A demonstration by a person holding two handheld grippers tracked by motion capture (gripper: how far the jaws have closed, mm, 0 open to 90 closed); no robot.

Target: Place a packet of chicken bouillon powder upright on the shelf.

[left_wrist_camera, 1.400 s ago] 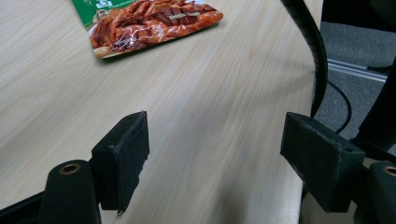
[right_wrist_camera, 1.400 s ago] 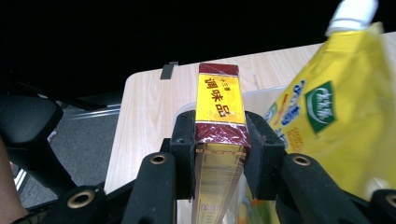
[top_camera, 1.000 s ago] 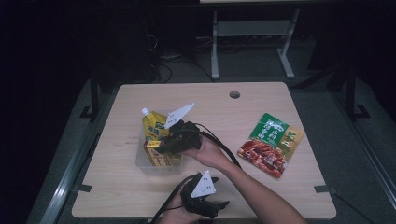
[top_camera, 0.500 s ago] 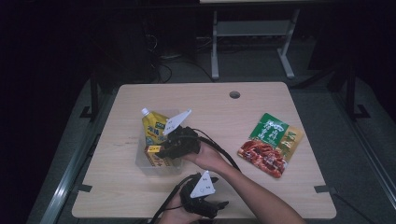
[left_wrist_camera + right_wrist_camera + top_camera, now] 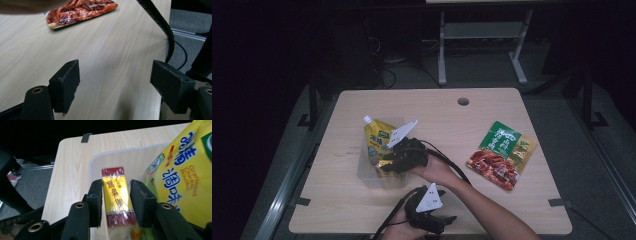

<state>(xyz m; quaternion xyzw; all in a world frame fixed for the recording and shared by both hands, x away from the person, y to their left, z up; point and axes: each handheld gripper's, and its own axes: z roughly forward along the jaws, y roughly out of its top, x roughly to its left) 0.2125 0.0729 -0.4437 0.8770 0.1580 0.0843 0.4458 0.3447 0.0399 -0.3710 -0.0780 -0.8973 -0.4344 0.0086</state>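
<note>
A clear plastic bin stands on the table's left half, with a yellow bouillon pouch leaning inside it. My right gripper reaches into the bin from the right. In the right gripper view its jaws press both long sides of a yellow and red seasoning box, which lies low in the bin beside the pouch. My left gripper rests near the table's front edge. Its jaws stand wide apart over bare wood with nothing between them.
A green and red food packet lies flat on the right half of the table; its red end lies ahead in the left gripper view. A cable hole sits near the far edge. The right gripper's cable crosses by the table edge.
My right gripper has sunk a little lower into the bin with the seasoning box still between its jaws. The left gripper has stayed where it was.
</note>
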